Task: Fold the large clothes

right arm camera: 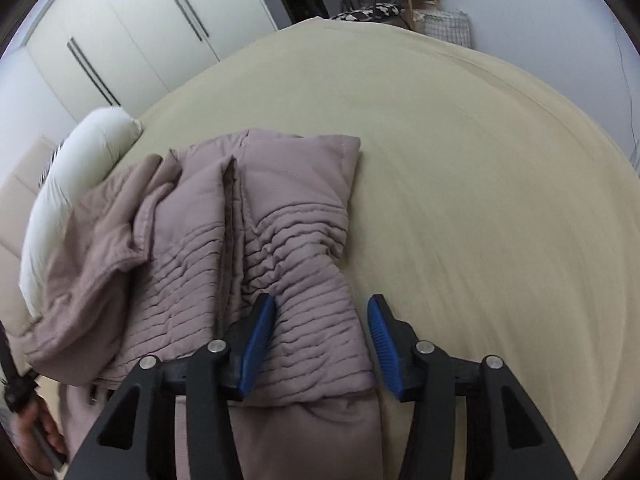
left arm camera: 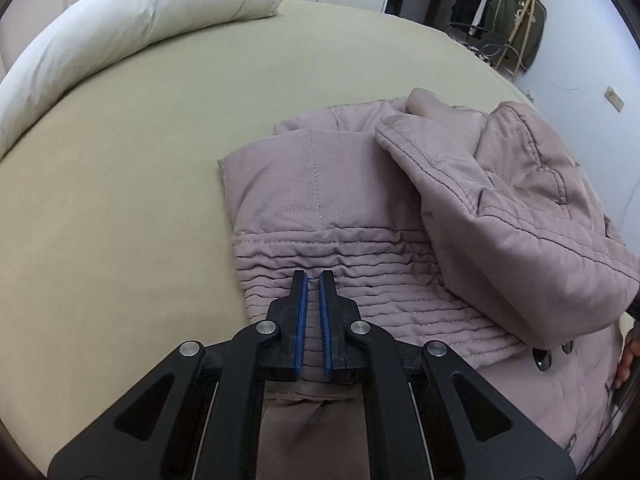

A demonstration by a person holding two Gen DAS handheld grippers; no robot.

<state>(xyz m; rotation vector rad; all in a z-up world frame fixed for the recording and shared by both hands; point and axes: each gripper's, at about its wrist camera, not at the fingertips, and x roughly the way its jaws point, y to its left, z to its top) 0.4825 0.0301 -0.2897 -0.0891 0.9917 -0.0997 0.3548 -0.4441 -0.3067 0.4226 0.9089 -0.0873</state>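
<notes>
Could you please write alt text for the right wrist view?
An open right claw straddles a quilted fold of a mauve padded coat lying bunched on a beige bed. A white pillow lies left, white wardrobes behind.

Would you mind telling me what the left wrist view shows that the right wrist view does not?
Only the left wrist view shows the left tongs, nearly closed with a slim gap over the jacket's ribbed band, and a clothes rack hung with dark garments.

Only the right wrist view shows the right tongs, open astride a ribbed fold, and a checked bag.

Both show the mauve jacket, partly folded on the beige bed, the white pillow and the wardrobe doors.
</notes>
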